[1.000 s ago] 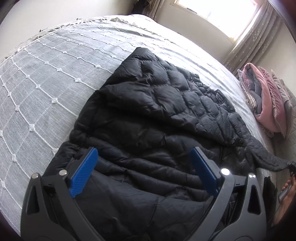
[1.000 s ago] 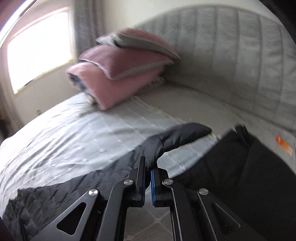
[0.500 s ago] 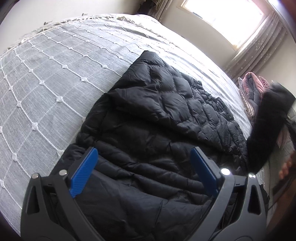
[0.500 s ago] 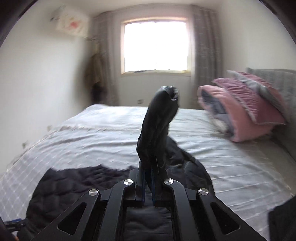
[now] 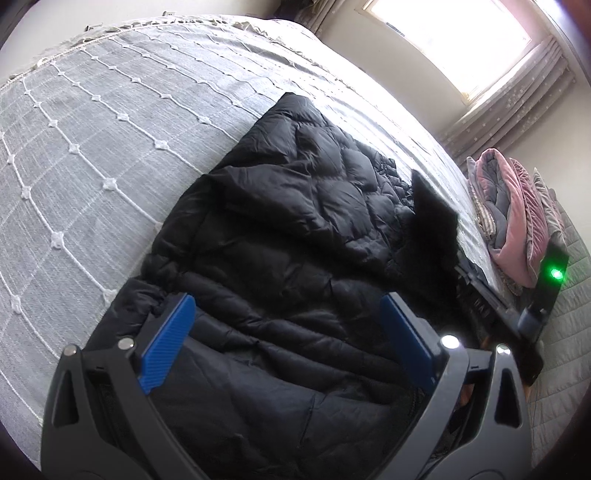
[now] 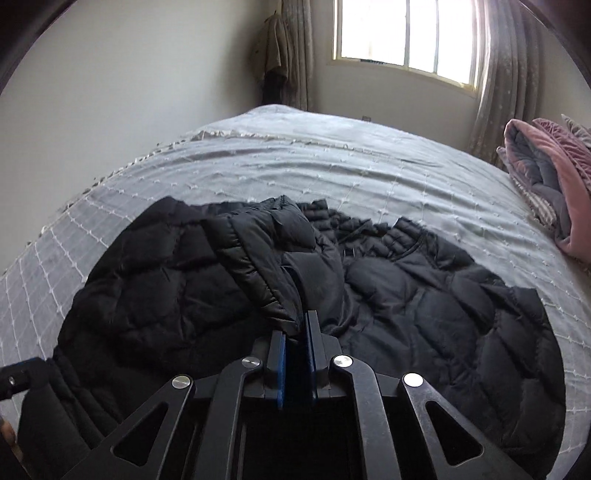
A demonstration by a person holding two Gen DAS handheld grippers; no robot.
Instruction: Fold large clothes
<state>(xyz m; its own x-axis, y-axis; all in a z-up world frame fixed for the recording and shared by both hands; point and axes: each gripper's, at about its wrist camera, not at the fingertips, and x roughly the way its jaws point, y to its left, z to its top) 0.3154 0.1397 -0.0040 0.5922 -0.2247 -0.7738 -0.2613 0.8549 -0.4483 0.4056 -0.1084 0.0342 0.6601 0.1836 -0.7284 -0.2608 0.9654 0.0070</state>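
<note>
- Nearest the lens, the left gripper hangs with its blue jaws wide apart and empty above the lower part of a black puffer jacket, touching nothing that can be seen.
- The right gripper has its jaws beginning to part, a narrow gap showing between the pads, with the end of a sleeve between them and only loosely caught, if at all.
- The jacket lies spread on the bed, and the sleeve is laid inward across its body, so one fold looks almost placed.
- What seems left: letting go of the sleeve, smoothing it, checking the other sleeve, then folding the body over; the task looks to be at an early to middle stage.
- The puffy quilting may spring back and undo the fold once released.
- Beyond the jacket, the grey bedspread is bare, leaving room to work.
- Farther off, pink and grey cushions are stacked at the bed's edge, well apart from the jacket and not in the way.
- At the far wall stands a bright window with curtains.
</note>
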